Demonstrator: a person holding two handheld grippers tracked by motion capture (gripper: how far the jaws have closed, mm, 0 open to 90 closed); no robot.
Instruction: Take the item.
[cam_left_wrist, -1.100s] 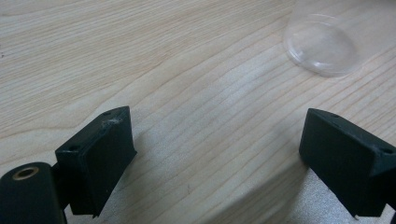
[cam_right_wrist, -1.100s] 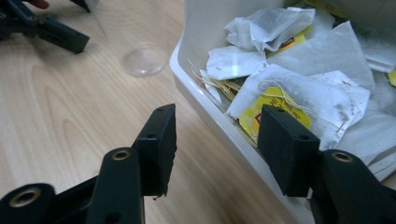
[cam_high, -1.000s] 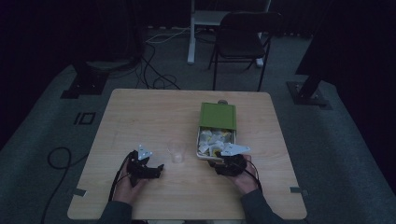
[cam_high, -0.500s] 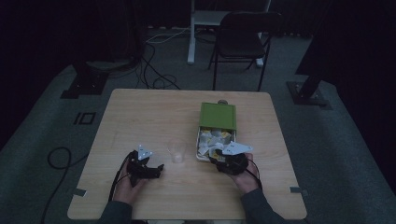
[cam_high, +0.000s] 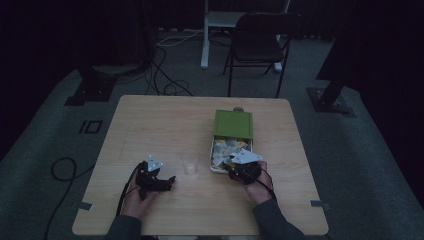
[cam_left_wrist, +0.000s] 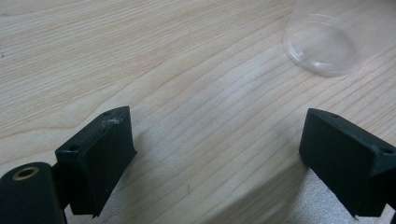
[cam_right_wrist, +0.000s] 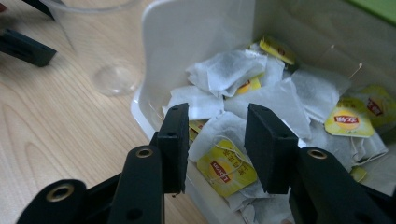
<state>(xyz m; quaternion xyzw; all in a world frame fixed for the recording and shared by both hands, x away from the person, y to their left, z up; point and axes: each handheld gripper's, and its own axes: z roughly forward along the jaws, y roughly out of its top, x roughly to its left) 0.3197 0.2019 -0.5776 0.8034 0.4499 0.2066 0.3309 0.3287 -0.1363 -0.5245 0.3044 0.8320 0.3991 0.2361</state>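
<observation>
A white box (cam_high: 212, 156) of tea bags (cam_high: 227, 148) sits right of centre on the table, its green lid (cam_high: 233, 124) folded back. A clear plastic cup (cam_high: 190, 164) stands just left of it. My right gripper (cam_high: 233, 168) hovers at the box's near edge. In the right gripper view it (cam_right_wrist: 217, 116) is open, its jaws partly apart over a tea bag with a yellow tag (cam_right_wrist: 226, 170), gripping nothing. My left gripper (cam_high: 168, 182) rests low left of the cup, wide open (cam_left_wrist: 215, 126) over bare wood, with the cup (cam_left_wrist: 322, 44) ahead to its right.
The wooden table (cam_high: 165, 120) stands in a dim room. A dark folding chair (cam_high: 260, 37) and cables (cam_high: 165, 75) lie on the floor beyond its far edge. In the right gripper view the box's white wall (cam_right_wrist: 196, 32) stands between the cup (cam_right_wrist: 112, 77) and the tea bags.
My right gripper has edged forward over the near end of the tea bag box. The left gripper and the cup have stayed put.
</observation>
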